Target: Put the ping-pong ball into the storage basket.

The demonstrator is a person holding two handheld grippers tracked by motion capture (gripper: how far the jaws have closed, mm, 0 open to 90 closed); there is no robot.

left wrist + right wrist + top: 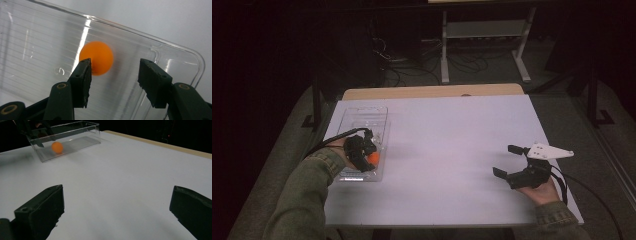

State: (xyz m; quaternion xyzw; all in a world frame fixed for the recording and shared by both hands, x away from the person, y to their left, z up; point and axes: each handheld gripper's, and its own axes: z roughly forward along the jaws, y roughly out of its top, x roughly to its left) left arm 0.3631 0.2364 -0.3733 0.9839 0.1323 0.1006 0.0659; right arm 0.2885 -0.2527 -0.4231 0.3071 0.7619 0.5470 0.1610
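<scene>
An orange ball (373, 158) (98, 57) (57, 147) lies on the floor of a clear plastic box (362, 116) (175, 47) (75, 130) at the table's left. My left gripper (363, 150) (115, 67) reaches down into the box's near end. Its jaws stand apart, and the ball rests just past the tip of the left jaw, with no pad pressing on it. My right gripper (504, 160) (117, 202) hovers low over the white table at the right, jaws wide open with nothing between them.
The white tabletop (447, 140) stretches bare between the two hands, with a wooden strip (432, 92) along its far edge. Beyond it stand a metal shelf frame (484, 30) and loose cables (407, 65) on the dark floor.
</scene>
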